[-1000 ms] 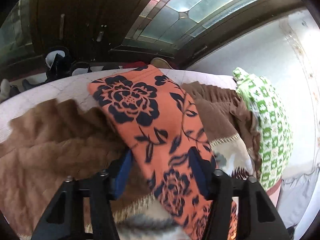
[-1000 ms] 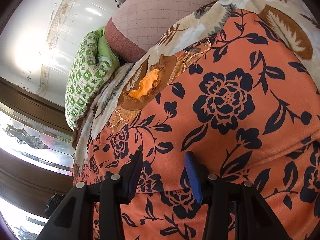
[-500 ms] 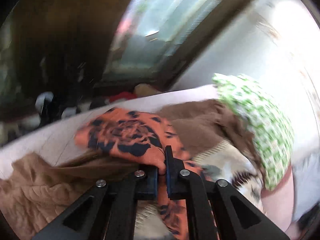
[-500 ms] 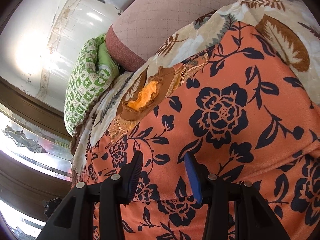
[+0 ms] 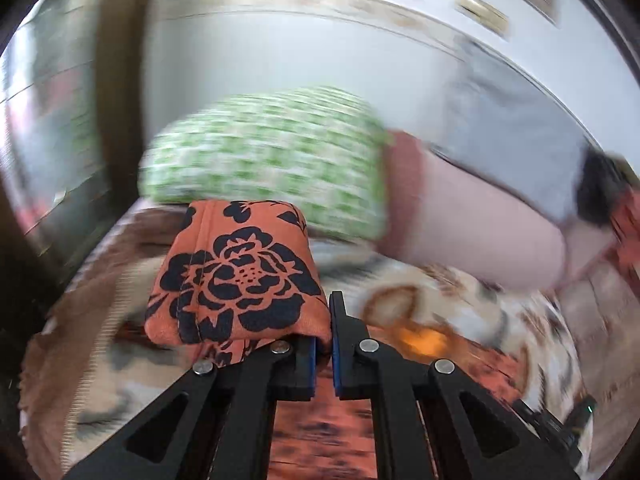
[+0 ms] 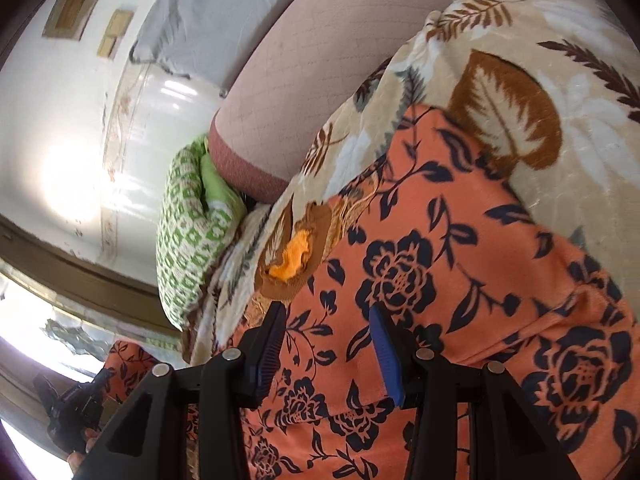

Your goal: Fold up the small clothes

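An orange garment with dark blue flowers [image 6: 460, 280] lies spread on a leaf-patterned blanket [image 6: 520, 80]. My left gripper [image 5: 324, 332] is shut on a bunched end of this orange garment [image 5: 240, 276] and holds it lifted above the bed. In the right wrist view the left gripper [image 6: 76, 412] shows at the lower left with that cloth end. My right gripper [image 6: 328, 344] is open, its blue-padded fingers [image 6: 384, 348] resting over the flat part of the garment, holding nothing.
A green-and-white patterned pillow [image 5: 272, 152] and a pink bolster [image 5: 480, 220] lie at the head of the bed against a white wall. A brown blanket [image 5: 92, 300] lies on the left. A grey pillow [image 6: 208, 28] sits behind the bolster.
My left gripper closed on the garment's end, lifted it and swung toward the pillows. My right gripper stayed open over the cloth, shifting slightly.
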`<state>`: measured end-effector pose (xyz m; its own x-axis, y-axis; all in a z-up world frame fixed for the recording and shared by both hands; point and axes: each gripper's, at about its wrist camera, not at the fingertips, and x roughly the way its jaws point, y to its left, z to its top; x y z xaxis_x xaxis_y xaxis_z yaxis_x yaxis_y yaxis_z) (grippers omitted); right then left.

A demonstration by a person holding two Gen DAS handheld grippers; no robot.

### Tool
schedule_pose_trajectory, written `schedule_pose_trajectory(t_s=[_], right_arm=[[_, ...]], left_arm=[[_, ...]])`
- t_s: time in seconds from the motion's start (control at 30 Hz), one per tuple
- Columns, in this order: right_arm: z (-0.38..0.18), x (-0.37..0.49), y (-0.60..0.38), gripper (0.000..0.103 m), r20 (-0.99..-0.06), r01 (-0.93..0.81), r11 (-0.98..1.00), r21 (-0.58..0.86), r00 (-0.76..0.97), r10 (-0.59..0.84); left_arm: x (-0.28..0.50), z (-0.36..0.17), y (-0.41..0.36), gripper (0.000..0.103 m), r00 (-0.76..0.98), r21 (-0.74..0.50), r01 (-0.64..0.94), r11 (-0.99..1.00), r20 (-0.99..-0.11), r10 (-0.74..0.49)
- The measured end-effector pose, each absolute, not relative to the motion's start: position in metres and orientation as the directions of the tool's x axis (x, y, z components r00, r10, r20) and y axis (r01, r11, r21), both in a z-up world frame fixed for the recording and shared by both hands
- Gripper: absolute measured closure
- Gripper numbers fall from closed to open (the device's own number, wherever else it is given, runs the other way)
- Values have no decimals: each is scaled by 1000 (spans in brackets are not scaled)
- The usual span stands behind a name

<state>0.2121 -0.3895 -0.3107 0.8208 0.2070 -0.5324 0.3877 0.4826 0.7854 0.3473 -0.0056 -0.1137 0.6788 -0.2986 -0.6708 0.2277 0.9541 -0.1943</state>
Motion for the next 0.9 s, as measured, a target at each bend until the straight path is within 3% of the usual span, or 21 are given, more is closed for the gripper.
schedule_pose_trajectory(t_s=[0.13, 0.17, 0.27, 0.33, 0.4, 0.47, 0.57, 0.8, 0.9], right_arm=[[-311, 194, -414, 56, -498, 399, 402, 824, 849, 177], [-311, 189, -422, 56, -489, 403, 378, 833, 856, 166], [-313, 176, -439, 55, -468, 408, 322, 855, 873, 138], [-318, 170, -450, 44, -458, 412, 276, 868, 880, 126], [-321, 166, -458, 44, -453, 414, 248, 876, 883, 122], [-319, 166, -461, 44, -456, 415, 256, 873, 882, 123], [-317, 173, -456, 44, -468, 417, 291, 861, 874, 132], [-319, 194, -434, 44, -525, 430, 393, 813, 833, 175], [-322, 205, -431, 44, -544, 427, 441, 790, 819, 183]], left_arm=[[329, -143, -122, 98, 579, -142, 386, 911, -732, -360], [322, -160, -154, 93, 527, -130, 439, 889, -764, -372], [300, -213, -217, 47, 347, -71, 563, 824, -884, -313], [290, -232, -226, 45, 356, 9, 580, 814, -902, -244], [290, -240, -209, 45, 371, -4, 563, 826, -892, -257], [296, -234, -177, 45, 343, -136, 508, 850, -874, -345], [301, -220, -118, 29, 436, -269, 363, 892, -797, -418], [326, -245, -24, 27, 590, -135, 89, 987, -791, -162], [328, -260, 8, 27, 622, -165, -3, 986, -773, -127]])
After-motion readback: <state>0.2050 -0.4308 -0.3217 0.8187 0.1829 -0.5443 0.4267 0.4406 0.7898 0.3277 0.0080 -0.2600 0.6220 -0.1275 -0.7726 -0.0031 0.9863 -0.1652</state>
